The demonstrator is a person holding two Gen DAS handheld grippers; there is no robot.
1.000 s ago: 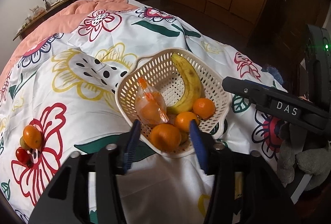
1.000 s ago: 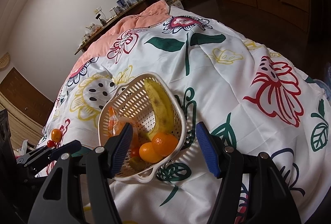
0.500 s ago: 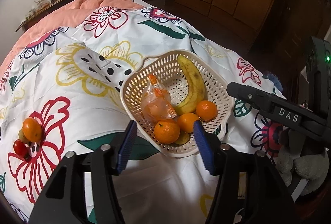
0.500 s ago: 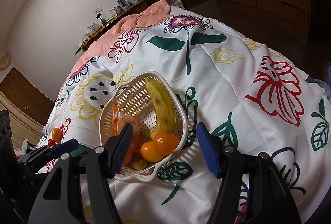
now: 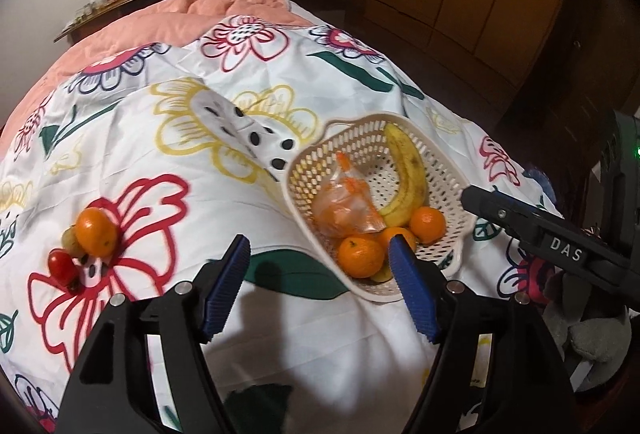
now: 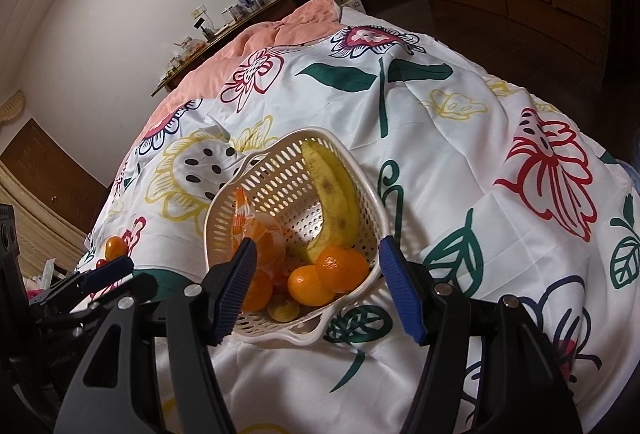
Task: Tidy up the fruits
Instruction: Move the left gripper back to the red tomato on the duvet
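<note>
The bed [image 5: 280,334], under its white flowered cover, carries everything. A second ago the left gripper [image 5: 320,286] stood over the near rim of the basket [image 5: 304,169] with an orange between its fingers [image 5: 224,286]; now it has swung away toward the left of the bed, its fingers are opening with only bedcover between them, and that orange [image 5: 360,257] lies inside the basket beside the banana [image 5: 408,169], a bagged fruit [image 5: 344,205] and two more oranges. That reads as one fruit delivered and the hand turning toward the loose pile [image 5: 86,246] at the left, where an orange, a red tomato and a greenish fruit wait. The right gripper [image 6: 316,286] has not moved: it hangs over the basket's near edge, fingers spread and grasping nothing. The greenish fruit in the pile is mostly hidden behind the orange, the bag's contents are blurred by plastic, and the small fruit at the basket's bottom is partly covered by the left fingers.
</note>
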